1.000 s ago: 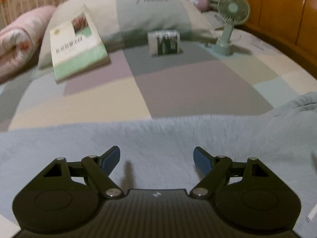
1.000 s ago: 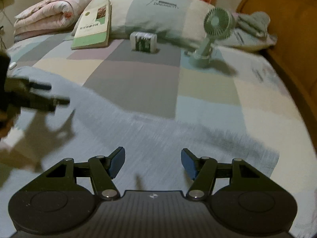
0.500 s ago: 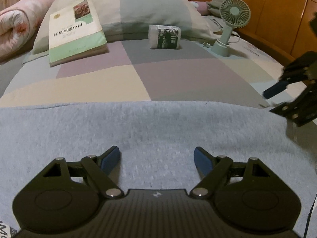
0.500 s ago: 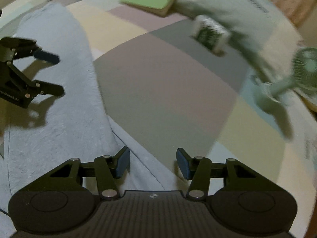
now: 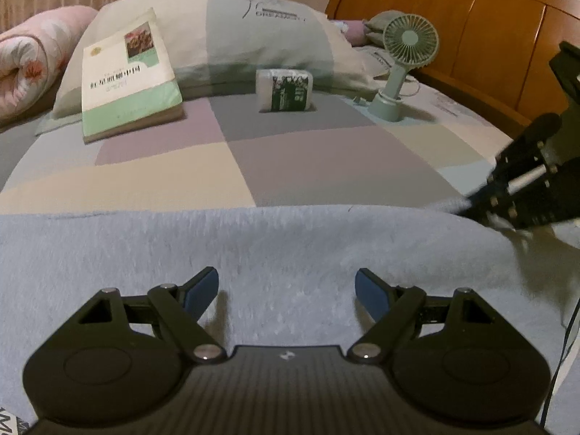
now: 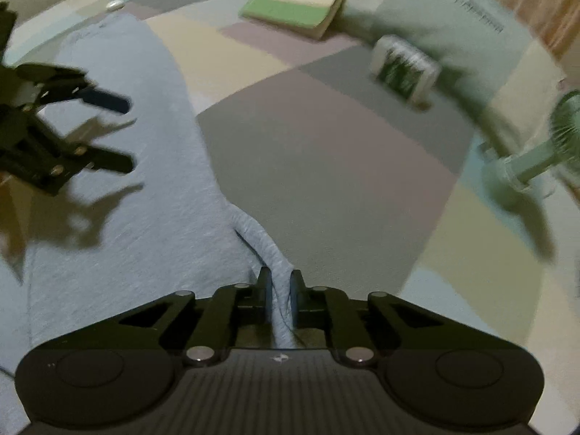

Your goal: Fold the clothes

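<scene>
Across the patchwork bed (image 5: 326, 166) lies the pale blue garment (image 5: 253, 246), spread flat in front of the pillow (image 5: 253, 36), and the right tool (image 6: 281, 290) has its blue pads pinched tight on a bunched fold at the cloth's edge. Over on the other side, the left tool (image 5: 286, 286) hovers above the middle of the fabric, fingers spread wide and holding nothing. Beyond the garment sit a book (image 5: 127, 79), a small packet (image 5: 284, 90) and a green fan (image 5: 406, 58).

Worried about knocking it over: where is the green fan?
In the left wrist view, the green fan stands upper right, beside the patchwork pillow.
</scene>
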Demonstrator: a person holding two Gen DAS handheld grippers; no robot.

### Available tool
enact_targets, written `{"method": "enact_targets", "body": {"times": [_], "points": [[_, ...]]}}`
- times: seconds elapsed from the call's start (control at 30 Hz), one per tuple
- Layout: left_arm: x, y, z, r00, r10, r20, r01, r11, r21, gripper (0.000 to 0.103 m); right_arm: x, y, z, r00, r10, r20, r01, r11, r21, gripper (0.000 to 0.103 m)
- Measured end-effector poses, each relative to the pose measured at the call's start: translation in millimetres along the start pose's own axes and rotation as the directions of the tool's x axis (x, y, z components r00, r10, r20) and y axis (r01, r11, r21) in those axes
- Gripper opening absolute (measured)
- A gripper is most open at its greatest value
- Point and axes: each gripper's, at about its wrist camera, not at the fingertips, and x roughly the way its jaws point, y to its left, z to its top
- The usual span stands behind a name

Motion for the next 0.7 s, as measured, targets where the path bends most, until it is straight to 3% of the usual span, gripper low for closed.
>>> {"method": "enact_targets", "body": {"times": [0.13, 0.17, 0.3, 0.47, 0.53, 0.7], "points": [[-4.0, 0.3, 1.8, 1.000, -0.014, 0.021, 0.014, 1.000, -0.007, 0.083, -6.4, -23.0, 6.3, 0.992, -0.105, 0.066, 0.097, 0.988, 0.120, 0.013], [-3.2, 1.2, 1.5, 1.000, -0.011, 0.018, 0.011, 1.000, -0.008, 0.083, -3.6, -27.3, 6.4, 0.991, -0.119, 0.068, 0.108, 0.982, 0.155, 0.018], [-0.1, 4.6, 0.5, 1.000, 0.000, 0.009, 0.000, 1.000, -0.015, 0.083, 9.6, -22.2, 4.0, 0.989, -0.147, 0.022, 0.142, 0.978, 0.154, 0.028], [3.8, 8.8, -0.8, 1.000, 0.015, -0.004, -0.015, 1.000, -0.023, 0.083, -18.2, -39.7, -4.9, 0.981, -0.187, 0.045, 0.175, 0.967, 0.187, 0.042], [5.2, 10.2, -1.2, 1.000, 0.020, -0.009, -0.020, 0.999, -0.025, 0.083, -32.0, -56.2, -18.8, 0.973, -0.230, 0.027, 0.218, 0.949, 0.226, 0.051], [5.7, 10.1, -1.9, 1.000, 0.019, -0.013, -0.019, 1.000, -0.023, 0.083, -57.6, -94.3, -78.6, 0.954, -0.289, -0.080, 0.299, 0.902, 0.311, 0.054]]}}
